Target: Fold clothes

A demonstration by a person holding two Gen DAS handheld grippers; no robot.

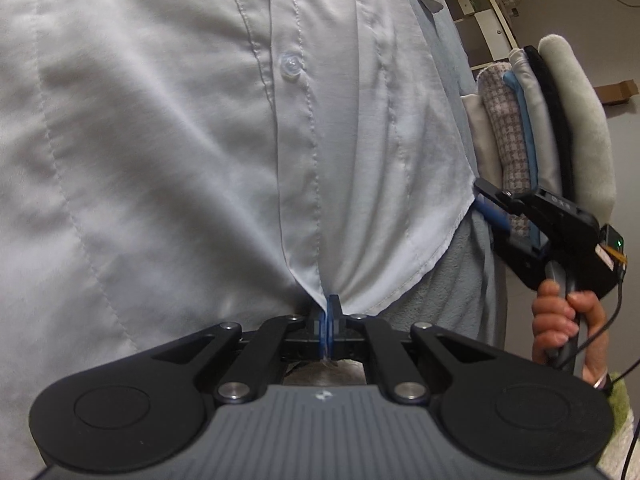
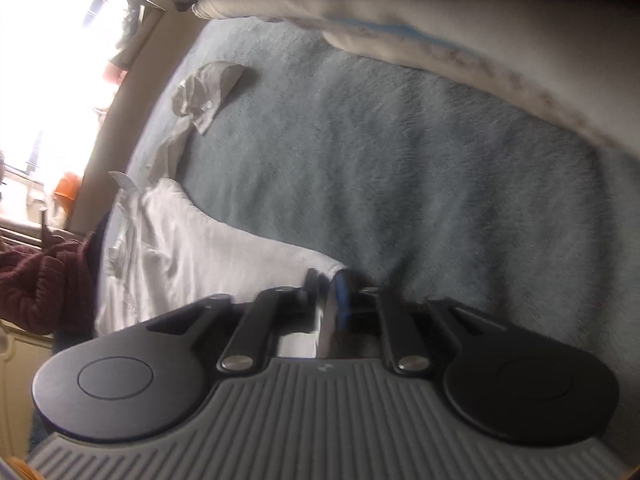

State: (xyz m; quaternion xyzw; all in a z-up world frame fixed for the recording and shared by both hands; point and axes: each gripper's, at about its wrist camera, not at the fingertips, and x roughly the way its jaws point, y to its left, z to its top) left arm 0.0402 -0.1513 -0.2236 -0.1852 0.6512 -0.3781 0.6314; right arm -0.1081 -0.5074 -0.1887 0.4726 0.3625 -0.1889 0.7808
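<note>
Shirt (image 1: 180,128), pale and buttoned, lies spread over a grey-blue bed (image 2: 400,168), front up. Left gripper (image 1: 328,312) has its fingers pinched shut on the hem at the button placket, probably so the cloth lifts as 1 straight edge. Right gripper (image 2: 326,292) bites the shirt's far edge, fingers narrow on white fabric, likely to keep that side taut. Stack (image 1: 520,128) of folded clothes stands just beyond the shirt, where finished pieces seem to gather.

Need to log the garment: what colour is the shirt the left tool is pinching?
Plain white shirt with clear buttons, seen best in the left wrist view.
</note>
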